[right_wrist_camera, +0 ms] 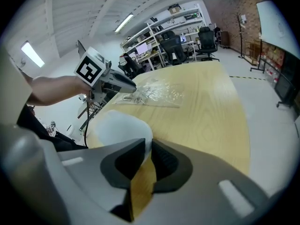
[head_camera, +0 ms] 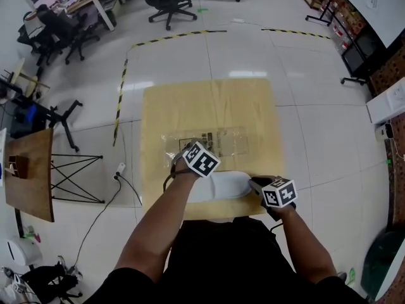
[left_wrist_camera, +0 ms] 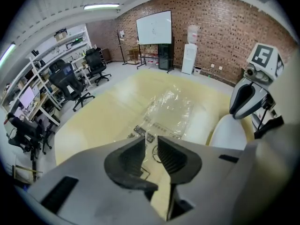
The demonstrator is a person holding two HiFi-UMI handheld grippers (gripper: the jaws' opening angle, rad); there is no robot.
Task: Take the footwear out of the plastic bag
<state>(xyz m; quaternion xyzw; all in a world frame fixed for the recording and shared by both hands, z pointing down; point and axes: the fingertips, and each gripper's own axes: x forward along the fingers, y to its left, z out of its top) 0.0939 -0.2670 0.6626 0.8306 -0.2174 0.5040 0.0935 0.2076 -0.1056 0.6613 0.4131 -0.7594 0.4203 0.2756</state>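
A clear plastic bag [head_camera: 212, 141] lies flat and empty in the middle of the pale wooden table [head_camera: 190, 103]. A white slipper [head_camera: 221, 185] rests on the table near the front edge. My right gripper [head_camera: 254, 183] is shut on the slipper's right end; in the right gripper view its thin rim [right_wrist_camera: 119, 130] runs in between the pads. My left gripper [head_camera: 183, 151] hovers over the bag's near left corner, pointing steeply down. Its jaws [left_wrist_camera: 151, 142] stand apart with nothing between them, and the bag [left_wrist_camera: 168, 109] lies just beyond.
Office chairs [head_camera: 168, 2] and desks stand on the far side of the room. A small wooden side table [head_camera: 28, 173] is at the left. A cable with a power strip [head_camera: 120, 170] lies on the floor beside the table's left edge.
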